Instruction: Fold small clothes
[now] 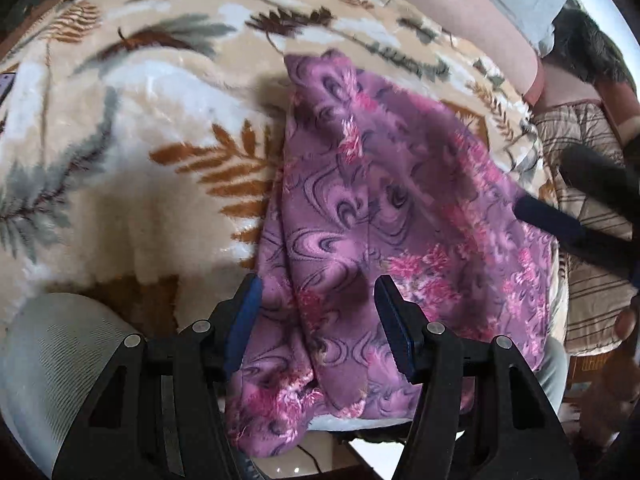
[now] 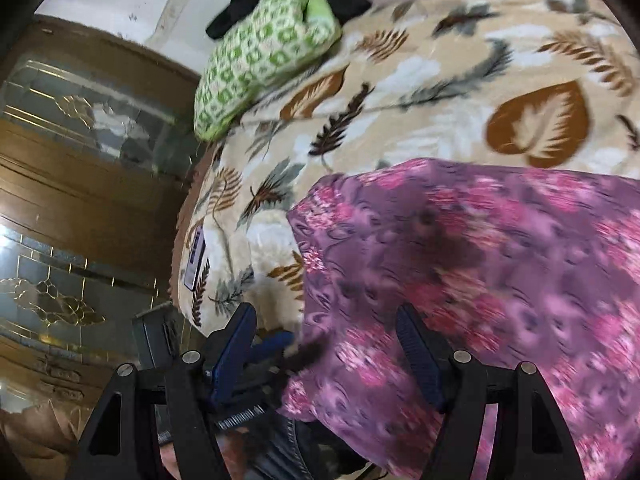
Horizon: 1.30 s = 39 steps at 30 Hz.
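Across the centre and lower right of the left wrist view lies the purple floral garment, spread on a cream leaf-print blanket with its near edge hanging over the blanket's edge at the bottom of the frame. At the bottom centre the left gripper stands with its blue-padded fingers parted about halfway; the cloth shows between and under them, but the pads do not press on it, so nothing is grasped. At the right edge of this view the right gripper reaches in, one blue finger just at the garment's right edge; contact cannot be told.

Seen from the right wrist view, the same garment fills the lower right, blurred. The right gripper has its fingers spread wide over the cloth's left edge, not clamped on it. A green patterned pillow lies in the upper left on the blanket, and a wooden cabinet with glass panels fills the left side.
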Motion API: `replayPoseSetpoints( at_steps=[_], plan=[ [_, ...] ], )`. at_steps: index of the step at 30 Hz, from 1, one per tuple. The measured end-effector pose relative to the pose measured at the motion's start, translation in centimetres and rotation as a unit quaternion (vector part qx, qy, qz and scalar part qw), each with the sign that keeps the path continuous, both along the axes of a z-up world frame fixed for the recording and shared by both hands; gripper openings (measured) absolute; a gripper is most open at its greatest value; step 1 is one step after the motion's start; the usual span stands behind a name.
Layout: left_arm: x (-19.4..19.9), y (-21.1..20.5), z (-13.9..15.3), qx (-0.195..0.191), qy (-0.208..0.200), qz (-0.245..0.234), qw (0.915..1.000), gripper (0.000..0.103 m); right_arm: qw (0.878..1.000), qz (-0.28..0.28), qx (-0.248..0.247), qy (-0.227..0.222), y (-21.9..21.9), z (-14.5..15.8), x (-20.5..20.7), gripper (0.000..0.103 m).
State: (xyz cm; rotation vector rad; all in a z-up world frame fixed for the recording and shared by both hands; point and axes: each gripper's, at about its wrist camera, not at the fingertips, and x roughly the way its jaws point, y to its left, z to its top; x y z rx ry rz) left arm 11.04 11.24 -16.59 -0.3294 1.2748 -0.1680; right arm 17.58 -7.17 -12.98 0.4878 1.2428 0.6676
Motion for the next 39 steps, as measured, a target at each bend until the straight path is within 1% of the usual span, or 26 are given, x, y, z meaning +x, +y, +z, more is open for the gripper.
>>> replayPoseSetpoints(
  at_steps=[2,3,4,6,7,8,10,12,14,15,18,20,21,23,24,25,27,28,30,31,32,33,34,36,37,39],
  plan=[
    [-0.1,0.1,-0.6,0.014,0.003,0.005,0.9999,0.059,1.000,0.016,-0.005,0.012,1.8,-0.7,0.9,0.070],
    [-0.2,0.5,-0.9,0.005,0.005,0.013,0.9999,0.056,0.999,0.027,-0.007,0.022,2.7,-1.2,1.3,0.070],
    [-0.4,1.0,-1.1,-0.016,0.005,0.019,0.9997,0.049,0.998,0.040,-0.015,0.035,3.7,-1.8,1.6,0.070],
    [-0.4,1.5,-1.4,-0.041,0.011,0.022,0.9989,0.019,0.997,0.047,-0.024,0.050,4.8,-2.5,2.1,0.070],
    [-0.4,1.6,-1.5,-0.057,0.014,0.018,0.9981,0.011,0.996,0.058,-0.026,0.061,5.7,-3.0,2.2,0.070],
    [-0.4,1.6,-1.5,-0.068,0.014,0.013,0.9975,0.011,0.996,0.060,-0.029,0.066,6.2,-3.3,2.3,0.070],
    [-0.8,1.1,-0.7,-0.057,-0.008,0.004,0.9983,0.010,0.995,0.064,-0.034,0.069,6.9,-3.4,2.6,0.070],
    [-1.2,0.7,0.2,-0.053,-0.031,-0.004,0.9981,0.010,0.992,0.084,-0.049,0.081,8.3,-3.8,3.1,0.070],
    [-1.3,0.7,0.4,-0.057,-0.043,-0.003,0.9975,0.010,0.988,0.105,-0.062,0.096,9.7,-4.5,3.7,0.069],
    [-1.3,0.9,0.4,-0.067,-0.046,0.001,0.9967,0.009,0.985,0.114,-0.076,0.101,10.5,-4.9,4.1,0.067],
    [-1.6,1.4,0.7,-0.088,-0.054,0.009,0.9946,0.009,0.974,0.131,-0.160,0.093,12.4,-6.3,4.9,0.063],
    [-1.7,1.4,1.0,-0.085,-0.063,0.009,0.9944,0.009,0.969,0.128,-0.184,0.104,13.0,-7.4,5.3,0.055],
    [-1.7,1.2,1.0,-0.080,-0.066,0.005,0.9946,0.009,0.966,0.137,-0.196,0.102,13.6,-7.8,5.3,0.054],
    [-1.7,0.9,1.3,-0.075,-0.072,0.002,0.9946,0.008,0.960,0.141,-0.227,0.084,14.0,-7.9,5.3,0.032],
    [-1.7,0.6,1.6,-0.073,-0.077,-0.001,0.9944,0.008,0.962,0.132,-0.224,0.085,13.5,-7.8,5.2,0.027],
    [-1.9,0.2,2.2,-0.069,-0.089,-0.006,0.9937,0.008,0.965,0.123,-0.214,0.084,12.6,-7.4,5.1,0.017],
    [-2.4,-0.9,3.7,-0.062,-0.111,-0.024,0.9916,0.008,0.977,0.104,-0.176,0.067,10.4,-5.4,4.5,0.014],
    [-2.8,-2.1,5.3,-0.056,-0.128,-0.041,0.9893,0.008,0.980,0.099,-0.163,0.057,9.5,-4.6,4.1,0.014],
    [-3.6,-3.7,7.5,-0.054,-0.150,-0.061,0.9852,0.008,0.990,0.076,-0.117,0.027,6.5,-1.7,2.8,0.014],
    [-4.0,-5.1,9.3,-0.053,-0.163,-0.077,0.9822,0.008,0.995,0.057,-0.081,0.008,4.0,0.2,2.0,0.014],
    [-4.3,-6.4,10.6,-0.048,-0.173,-0.093,0.9793,0.008,0.997,0.043,-0.058,-0.002,2.1,1.3,1.3,0.014],
    [-4.7,-8.0,12.1,-0.039,-0.187,-0.114,0.9750,0.008,0.999,0.024,-0.025,-0.017,-0.7,2.8,0.4,0.014],
    [-5.3,-10.2,13.8,-0.030,-0.202,-0.141,0.9687,0.008,0.999,0.015,-0.009,-0.028,-2.3,3.6,-0.2,0.014],
    [-5.8,-13.9,15.6,-0.031,-0.209,-0.183,0.9600,0.008,0.998,-0.016,0.038,-0.050,-7.0,5.6,-1.7,0.014],
    [-5.6,-15.6,16.1,-0.031,-0.211,-0.200,0.9563,0.008,0.996,-0.038,0.063,-0.058,-10.3,6.3,-2.5,0.014],
    [-5.2,-19.9,16.8,-0.033,-0.213,-0.242,0.9461,0.008,0.991,-0.071,0.085,-0.069,-14.5,6.9,-3.5,0.014]
  ],
)
